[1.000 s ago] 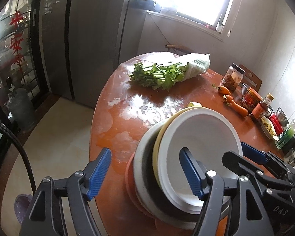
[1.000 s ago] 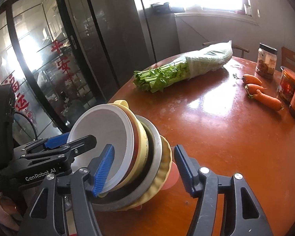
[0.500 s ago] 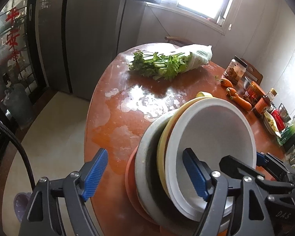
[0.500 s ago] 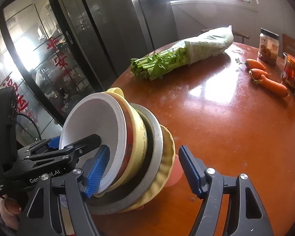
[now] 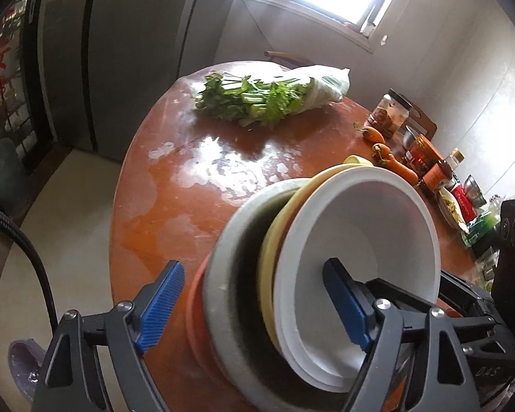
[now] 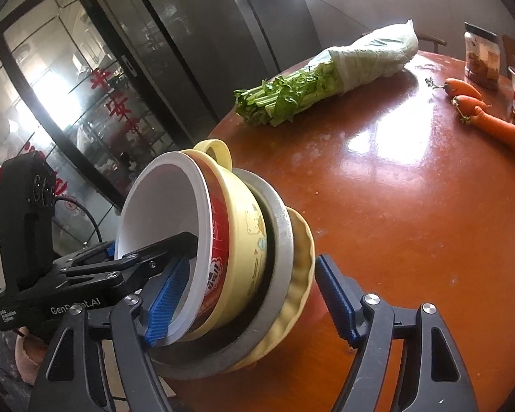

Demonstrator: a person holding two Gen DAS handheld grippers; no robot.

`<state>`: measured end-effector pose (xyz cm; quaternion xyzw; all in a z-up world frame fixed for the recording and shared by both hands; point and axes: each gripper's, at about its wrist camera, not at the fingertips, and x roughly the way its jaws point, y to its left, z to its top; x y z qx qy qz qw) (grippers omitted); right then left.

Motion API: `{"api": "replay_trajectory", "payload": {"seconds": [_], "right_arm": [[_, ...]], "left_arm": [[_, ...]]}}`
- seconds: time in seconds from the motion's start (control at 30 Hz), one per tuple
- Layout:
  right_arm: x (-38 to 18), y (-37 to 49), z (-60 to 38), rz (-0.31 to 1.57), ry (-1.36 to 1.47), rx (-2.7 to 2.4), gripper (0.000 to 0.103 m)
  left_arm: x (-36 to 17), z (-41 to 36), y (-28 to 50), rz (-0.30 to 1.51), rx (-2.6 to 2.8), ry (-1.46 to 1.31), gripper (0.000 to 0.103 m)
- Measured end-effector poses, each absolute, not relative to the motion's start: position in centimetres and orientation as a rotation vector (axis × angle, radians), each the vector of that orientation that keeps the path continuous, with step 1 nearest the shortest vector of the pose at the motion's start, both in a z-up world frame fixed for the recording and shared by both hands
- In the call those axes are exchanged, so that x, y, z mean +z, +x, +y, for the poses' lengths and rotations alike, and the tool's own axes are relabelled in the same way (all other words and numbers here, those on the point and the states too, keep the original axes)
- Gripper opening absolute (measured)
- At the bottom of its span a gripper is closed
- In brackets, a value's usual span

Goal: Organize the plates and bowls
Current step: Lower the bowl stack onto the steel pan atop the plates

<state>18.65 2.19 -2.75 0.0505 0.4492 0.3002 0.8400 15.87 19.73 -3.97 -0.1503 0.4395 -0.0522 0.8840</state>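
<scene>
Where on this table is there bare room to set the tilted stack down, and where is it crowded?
The widest bare patch of the table lies between the dish stack, the bagged greens and the carrots. The edge beyond the carrots is crowded with jars and bottles. The table's edge runs just behind the stack.

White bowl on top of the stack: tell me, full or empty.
Empty. The white bowl shows a bare white inside in both views, and it is tipped on its side with the stack.
</scene>
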Motion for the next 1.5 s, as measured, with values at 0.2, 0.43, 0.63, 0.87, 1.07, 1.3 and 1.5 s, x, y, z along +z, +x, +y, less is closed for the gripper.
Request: {"api": "replay_trajectory", "payload": {"seconds": [0.2,0.43,0.63,0.87,1.07,1.3,1.5], "right_arm": [[-2.6,18.3,1.3,0.935,0.097,0.641,0.072],[-2.5,18.4,-0.7,0.934,0.113,0.628,0.072],[-2.4,18.2,-3.9,0.927,0.135,0.599,0.072],[-2.3,18.2,-8.8,0.915,0.164,0.541,0.072],[-2.2,18.2,-13.0,0.907,0.196,0.498,0.071],[-2.1,18.2,-16.3,0.896,0.226,0.462,0.071],[-2.2,18.5,-18.4,0.89,0.253,0.443,0.071]], "left_arm": [[-3.9,18.6,16.1,0.922,-0.123,-0.299,0.081],[-3.7,16.1,16.5,0.939,-0.145,-0.279,0.081],[-3.5,12.9,17.3,0.949,-0.175,-0.246,0.08],[-3.2,8.0,18.5,0.957,-0.229,-0.197,0.076],[-3.1,4.2,19.3,0.964,-0.273,-0.162,0.076],[-3.1,1.1,20.0,0.963,-0.301,-0.135,0.076],[-2.8,-0.6,20.6,0.955,-0.308,-0.106,0.076]]}}
